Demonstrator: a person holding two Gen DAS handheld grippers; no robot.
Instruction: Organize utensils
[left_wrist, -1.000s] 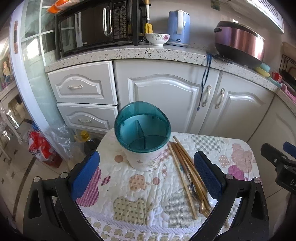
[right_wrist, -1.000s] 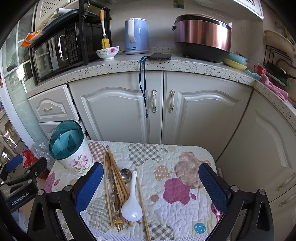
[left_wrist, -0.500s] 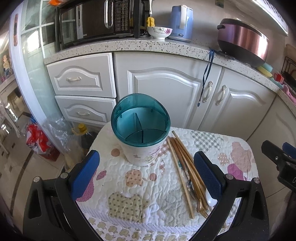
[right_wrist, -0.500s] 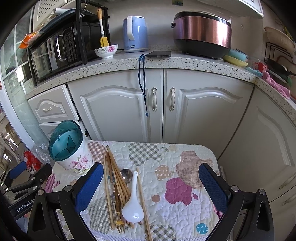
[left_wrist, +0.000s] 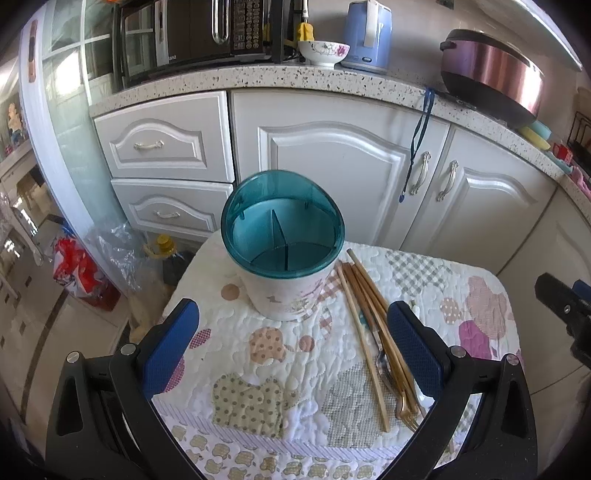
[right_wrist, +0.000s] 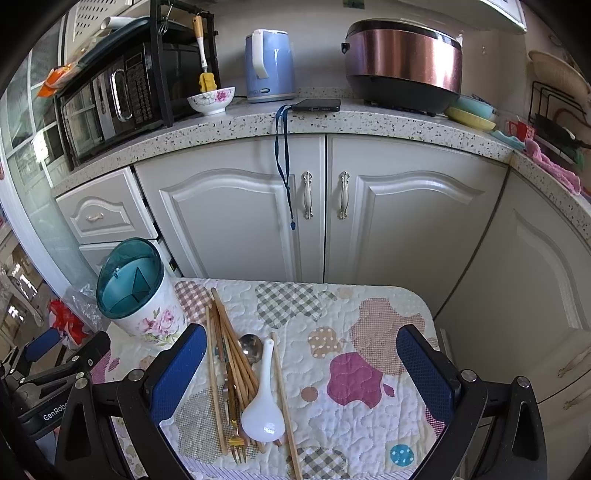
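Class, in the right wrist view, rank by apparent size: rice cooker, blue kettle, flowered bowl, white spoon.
1. rice cooker
2. blue kettle
3. white spoon, though nearness to the camera enlarges it
4. flowered bowl

We see two wrist fisheye views, both looking down and forward over a small quilted table (left_wrist: 280, 354) toward white kitchen cabinets (right_wrist: 236, 221). Our left view sits close to the teal-rimmed utensil holder (left_wrist: 282, 236), which is centred and large — we look into its divided top. Our right view hangs further right of the holder (right_wrist: 129, 280), which appears small at left. Both views share the holder, the chopsticks (right_wrist: 229, 347) beside it and the counter behind.
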